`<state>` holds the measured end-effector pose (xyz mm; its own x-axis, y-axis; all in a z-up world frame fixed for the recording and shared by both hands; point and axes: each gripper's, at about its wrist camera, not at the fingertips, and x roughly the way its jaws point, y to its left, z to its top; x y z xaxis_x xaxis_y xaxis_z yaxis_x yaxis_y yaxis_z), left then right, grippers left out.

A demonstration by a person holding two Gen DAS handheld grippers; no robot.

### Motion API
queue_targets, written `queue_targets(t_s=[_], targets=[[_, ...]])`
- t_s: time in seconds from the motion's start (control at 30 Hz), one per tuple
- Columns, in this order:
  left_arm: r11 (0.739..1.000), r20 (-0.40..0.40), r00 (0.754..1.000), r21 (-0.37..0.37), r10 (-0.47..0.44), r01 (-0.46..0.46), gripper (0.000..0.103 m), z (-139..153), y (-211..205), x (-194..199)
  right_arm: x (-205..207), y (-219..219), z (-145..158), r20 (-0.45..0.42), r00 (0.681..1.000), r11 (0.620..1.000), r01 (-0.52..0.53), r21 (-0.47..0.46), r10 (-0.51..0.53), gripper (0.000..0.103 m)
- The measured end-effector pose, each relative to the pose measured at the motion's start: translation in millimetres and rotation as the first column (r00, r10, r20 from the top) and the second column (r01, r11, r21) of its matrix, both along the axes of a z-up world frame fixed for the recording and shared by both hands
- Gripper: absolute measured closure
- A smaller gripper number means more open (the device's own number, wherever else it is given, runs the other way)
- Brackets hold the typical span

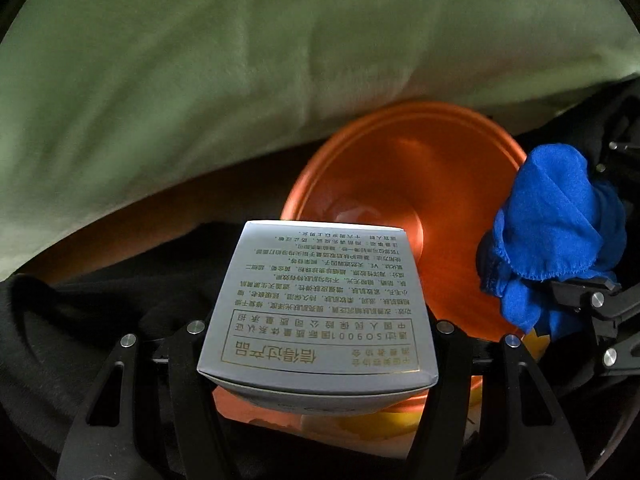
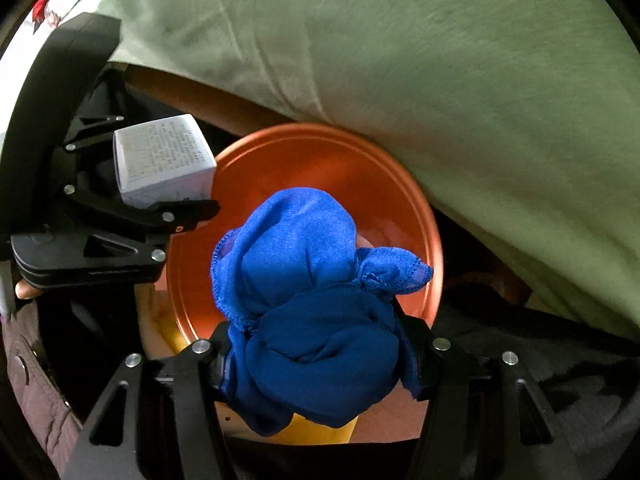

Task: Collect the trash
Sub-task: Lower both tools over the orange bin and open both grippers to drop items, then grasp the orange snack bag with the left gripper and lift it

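My left gripper (image 1: 320, 332) is shut on a grey carton box (image 1: 320, 304) with gold Chinese print, held over the near rim of an orange bowl (image 1: 404, 176). The box (image 2: 160, 160) and the left gripper (image 2: 168, 204) also show at the left of the right wrist view. My right gripper (image 2: 320, 356) is shut on a crumpled blue cloth (image 2: 308, 300), held above the orange bowl (image 2: 320, 156). The cloth (image 1: 552, 236) and the right gripper (image 1: 568, 280) show at the right of the left wrist view. The bowl's inside looks bare where visible.
A pale green sheet (image 1: 200, 60) drapes behind and over the far side of the bowl. Dark fabric (image 1: 80, 304) lies at the left and below. A yellow item (image 2: 316, 428) shows under the bowl's near edge. Brown wood (image 2: 192, 96) shows under the sheet.
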<state>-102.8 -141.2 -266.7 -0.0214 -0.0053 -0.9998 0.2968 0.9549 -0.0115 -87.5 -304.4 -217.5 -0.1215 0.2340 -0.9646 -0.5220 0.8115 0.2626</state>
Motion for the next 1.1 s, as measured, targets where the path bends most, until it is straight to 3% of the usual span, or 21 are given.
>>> queue_targets(t_s=[0.1, 0.17, 0.43, 0.53, 0.73, 0.97, 1.03, 1.1], targets=[[1.000, -0.041, 0.999, 0.004, -0.015, 0.015, 0.039, -9, -5, 11, 9, 7, -1, -0.005, 1.000, 1.000, -0.019, -0.017, 0.019, 0.034], [0.999, -0.084, 0.996, 0.030, -0.022, 0.024, 0.025, -18, -8, 16, 10, 11, -1, -0.003, 1.000, 0.999, -0.023, -0.023, 0.023, 0.024], [1.000, -0.085, 0.996, -0.003, 0.005, -0.005, 0.024, -19, -8, 42, 15, 5, 14, 0.007, 1.000, 1.000, 0.003, -0.009, -0.003, 0.024], [1.000, -0.081, 0.997, -0.013, 0.019, -0.020, 0.024, 3, 2, 52, 21, -2, 8, 0.009, 1.000, 1.000, 0.024, 0.006, -0.025, 0.024], [1.000, -0.037, 0.999, -0.021, 0.001, -0.001, 0.024, 23, 2, 62, 21, -17, 28, 0.017, 0.998, 0.996, 0.054, 0.067, -0.055, 0.024], [0.998, 0.032, 0.999, -0.064, -0.012, 0.014, 0.024, 52, 8, 52, 20, -29, 85, 0.103, 0.992, 0.984, 0.054, 0.169, -0.072, 0.024], [0.996, 0.068, 0.998, -0.087, -0.003, 0.009, 0.024, 79, 13, 35, 25, -35, 107, 0.152, 0.985, 0.978, 0.051, 0.204, -0.084, 0.024], [0.994, 0.105, 0.994, -0.107, 0.006, 0.005, 0.024, 88, 19, 29, 29, -40, 128, 0.192, 0.976, 0.970, 0.055, 0.237, -0.102, 0.024]])
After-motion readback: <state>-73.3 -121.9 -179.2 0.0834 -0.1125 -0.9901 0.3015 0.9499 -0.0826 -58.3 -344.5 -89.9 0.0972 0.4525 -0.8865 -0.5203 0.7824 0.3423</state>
